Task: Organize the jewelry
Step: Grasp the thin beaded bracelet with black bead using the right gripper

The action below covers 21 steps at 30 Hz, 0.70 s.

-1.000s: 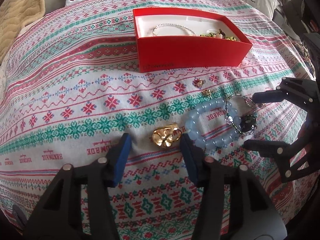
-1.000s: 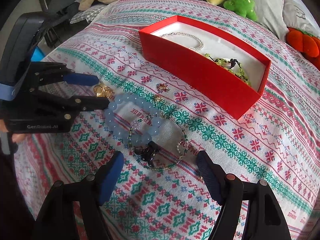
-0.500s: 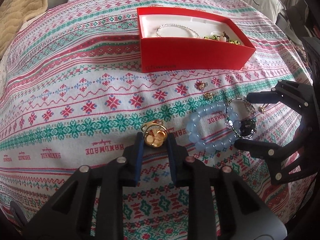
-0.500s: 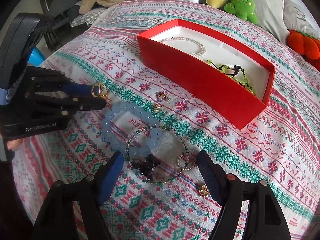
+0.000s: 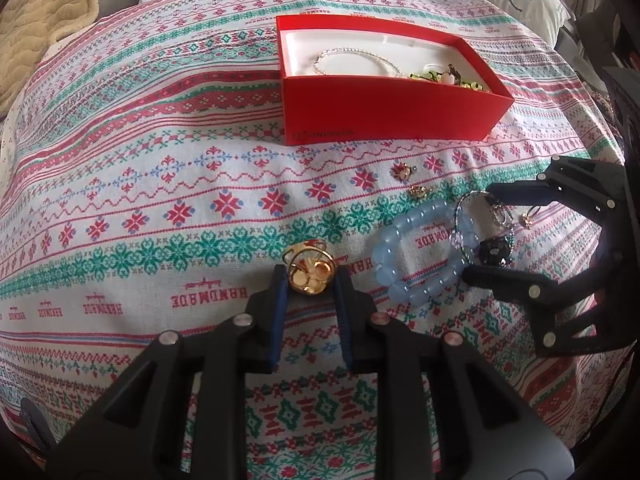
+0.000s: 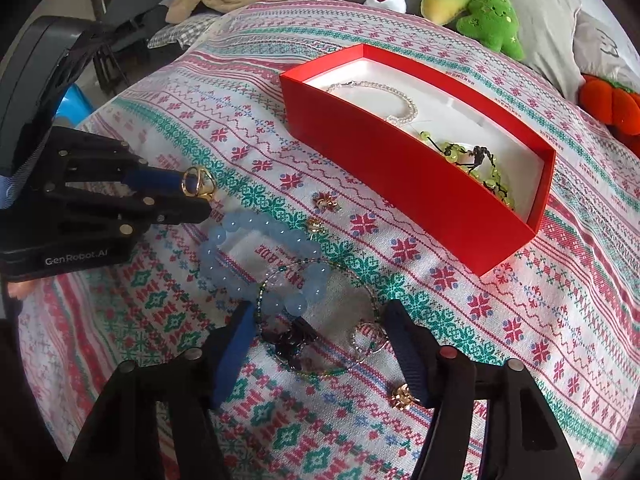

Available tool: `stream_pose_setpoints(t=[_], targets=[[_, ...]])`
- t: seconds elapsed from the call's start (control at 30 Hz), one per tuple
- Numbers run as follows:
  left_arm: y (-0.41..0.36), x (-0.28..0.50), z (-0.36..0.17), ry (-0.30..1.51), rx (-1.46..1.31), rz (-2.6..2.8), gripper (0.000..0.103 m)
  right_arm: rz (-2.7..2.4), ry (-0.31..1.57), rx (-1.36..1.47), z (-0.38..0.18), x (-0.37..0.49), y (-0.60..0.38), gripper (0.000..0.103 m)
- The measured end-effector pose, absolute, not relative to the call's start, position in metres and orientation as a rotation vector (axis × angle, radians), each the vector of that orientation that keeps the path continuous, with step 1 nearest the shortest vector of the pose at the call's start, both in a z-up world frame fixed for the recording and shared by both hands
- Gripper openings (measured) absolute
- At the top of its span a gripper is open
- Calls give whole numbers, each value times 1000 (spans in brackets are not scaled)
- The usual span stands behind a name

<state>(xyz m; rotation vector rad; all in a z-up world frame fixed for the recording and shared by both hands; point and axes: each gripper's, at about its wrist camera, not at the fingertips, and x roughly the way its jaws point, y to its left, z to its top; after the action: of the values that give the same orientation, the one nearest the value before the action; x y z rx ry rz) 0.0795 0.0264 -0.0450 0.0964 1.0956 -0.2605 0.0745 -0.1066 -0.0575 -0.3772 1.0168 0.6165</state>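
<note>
My left gripper [image 5: 309,278] is shut on a gold ring [image 5: 310,270] and holds it just above the patterned cloth; the ring also shows in the right wrist view [image 6: 197,183]. My right gripper [image 6: 320,322] is open, its fingers on either side of a thin beaded bracelet with a dark charm [image 6: 298,340]. That bracelet overlaps a pale blue bead bracelet [image 6: 256,256]. The red box [image 5: 384,104] stands behind, holding a pearl bracelet [image 5: 352,56] and a green bead piece [image 6: 476,164].
Small gold earrings [image 5: 404,171] [image 5: 418,191] lie between the box and the bracelets. Another gold piece [image 6: 401,395] lies by my right finger. Plush toys [image 6: 480,12] and a beige blanket [image 5: 36,32] line the far edge of the bed.
My left gripper shut on the gold ring and lifted it a little off the cloth. My right gripper moved forward around the thin bracelet.
</note>
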Motion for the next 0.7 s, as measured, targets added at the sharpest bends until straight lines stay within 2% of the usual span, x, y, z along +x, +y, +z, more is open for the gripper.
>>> stream_pose_setpoints(t=[0.17,0.7], targets=[[27,80,-44,1098,92,-260,25,617,1019,-362,-56,80,-110,59],[32,79,-32,1075,59,-262,25,590,977,-320,-34,73,-119,59]])
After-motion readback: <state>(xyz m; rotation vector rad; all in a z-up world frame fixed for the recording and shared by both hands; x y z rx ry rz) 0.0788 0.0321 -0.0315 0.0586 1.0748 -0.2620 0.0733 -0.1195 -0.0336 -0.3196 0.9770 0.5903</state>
